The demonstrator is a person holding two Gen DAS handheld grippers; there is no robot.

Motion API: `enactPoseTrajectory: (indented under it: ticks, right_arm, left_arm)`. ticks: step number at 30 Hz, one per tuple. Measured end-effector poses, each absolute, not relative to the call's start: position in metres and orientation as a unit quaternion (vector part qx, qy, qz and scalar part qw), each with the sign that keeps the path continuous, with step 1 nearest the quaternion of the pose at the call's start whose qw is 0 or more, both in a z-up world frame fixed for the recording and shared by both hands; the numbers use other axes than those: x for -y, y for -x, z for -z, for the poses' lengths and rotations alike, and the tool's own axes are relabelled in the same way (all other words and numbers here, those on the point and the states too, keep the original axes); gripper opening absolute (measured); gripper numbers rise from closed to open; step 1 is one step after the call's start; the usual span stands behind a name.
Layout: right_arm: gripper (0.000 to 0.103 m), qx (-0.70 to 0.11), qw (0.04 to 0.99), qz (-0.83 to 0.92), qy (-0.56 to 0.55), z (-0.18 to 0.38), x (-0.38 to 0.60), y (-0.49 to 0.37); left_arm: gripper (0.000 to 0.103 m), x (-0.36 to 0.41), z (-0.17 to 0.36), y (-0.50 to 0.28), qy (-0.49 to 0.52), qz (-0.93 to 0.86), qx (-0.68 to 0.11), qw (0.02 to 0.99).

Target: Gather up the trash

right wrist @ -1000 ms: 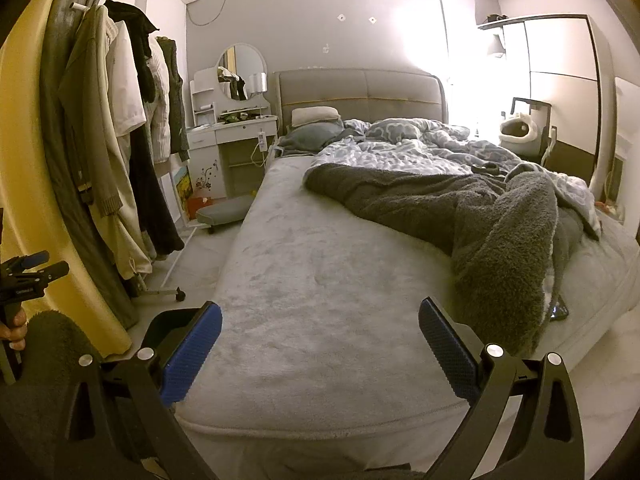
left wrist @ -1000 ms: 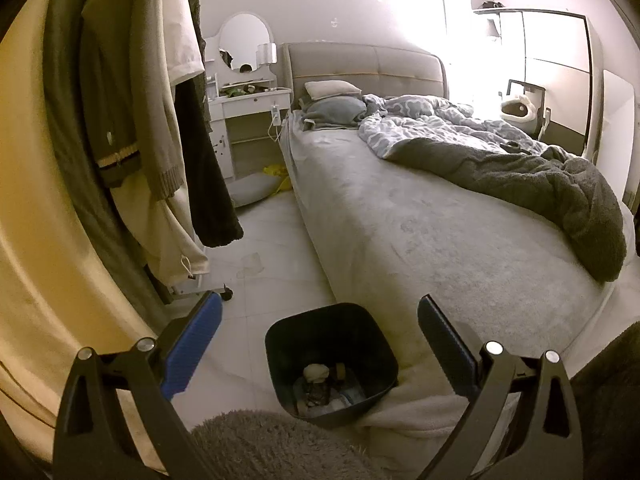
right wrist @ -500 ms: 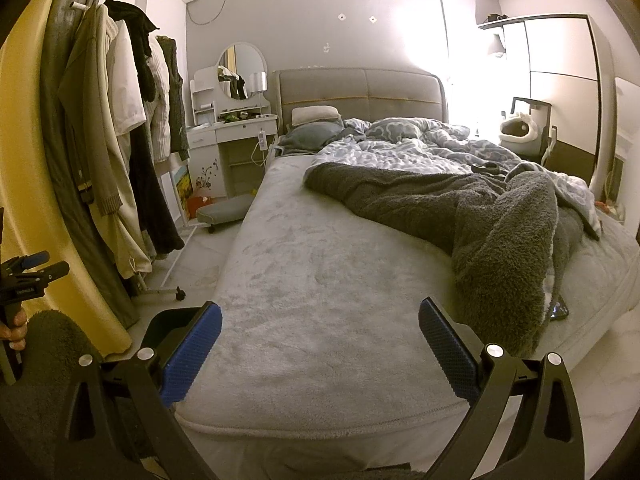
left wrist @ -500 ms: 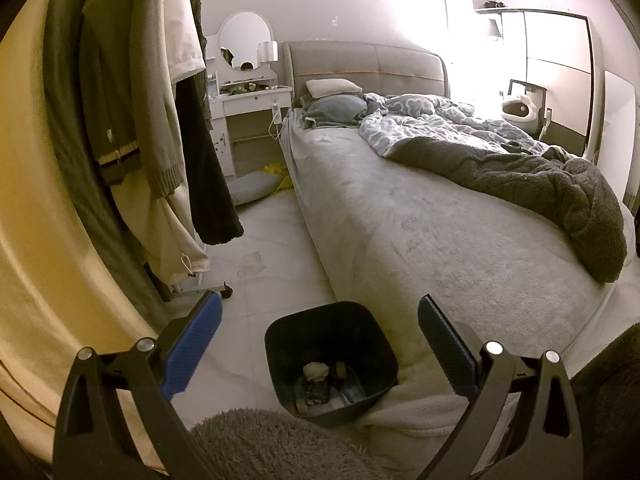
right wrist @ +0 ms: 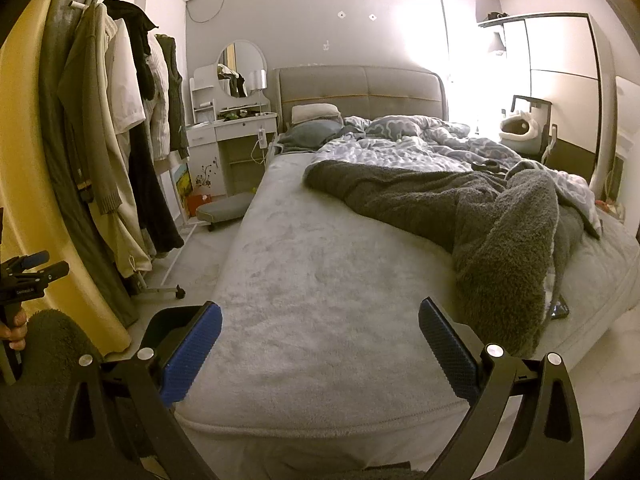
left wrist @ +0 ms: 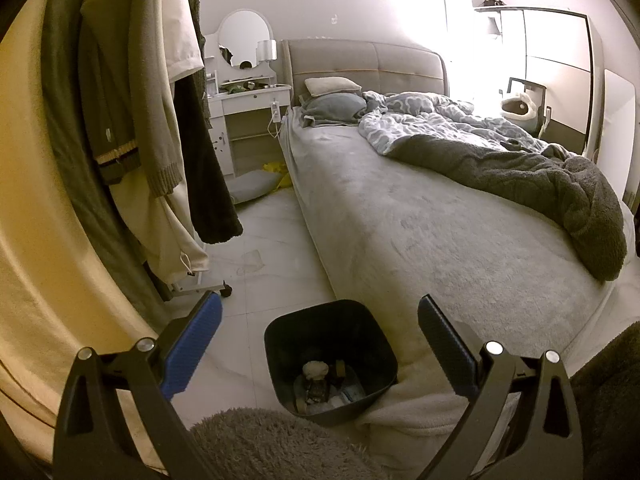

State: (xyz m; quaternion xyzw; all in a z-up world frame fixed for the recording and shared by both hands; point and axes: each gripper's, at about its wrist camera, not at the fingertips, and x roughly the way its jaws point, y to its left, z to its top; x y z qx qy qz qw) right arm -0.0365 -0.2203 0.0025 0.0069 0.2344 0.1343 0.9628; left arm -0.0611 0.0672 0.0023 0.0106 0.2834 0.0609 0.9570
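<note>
Left gripper (left wrist: pixel 320 344): fingers spread wide, holding nothing, hanging above a black bin (left wrist: pixel 332 356) on the pale tiled floor (left wrist: pixel 276 236). Bin tucked against the foot corner of the bed (left wrist: pixel 420 240), touching the overhanging bed cover; inside, a crumpled pale wad and a few dark scraps at the bottom, too small to name. On the floor between bin and clothes rack, a flat clear scrap of wrapping (left wrist: pixel 250 261), well apart from the bin. Beside it, the wheeled foot of the clothes rack (left wrist: pixel 200 286) with coats (left wrist: pixel 132 120) hanging low over the floor along the left edge. Further back, a grey cushion (left wrist: pixel 254 184) and something yellow (left wrist: pixel 276 170) on the floor under the white dressing table (left wrist: pixel 250 100).

Right gripper (right wrist: pixel 320 344): likewise spread wide and empty, held over the foot edge of the bed. Bin corner just visible behind its left finger. On the bed, a dark fleece blanket (right wrist: pixel 500 232) bunched toward the right edge, a patterned duvet (right wrist: pixel 400 148) behind it, pillows (right wrist: pixel 314 114) at the headboard. Small dark flat object (right wrist: pixel 558 308) half under the blanket at the right edge, unclear what. Far left, the other gripper held in a hand (right wrist: pixel 14 326).
</note>
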Motion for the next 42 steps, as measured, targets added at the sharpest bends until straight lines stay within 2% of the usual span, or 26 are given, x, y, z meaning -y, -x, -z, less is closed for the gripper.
enactPoseTrajectory:
  ticks: [42]
  right_arm:
    - [0.100,-0.236,0.962,-0.135,-0.007,-0.0045,0.2228,0.0344]
  left_arm:
    - [0.100,-0.0640,0.0017,0.0623,-0.013,-0.059,-0.286,0.956]
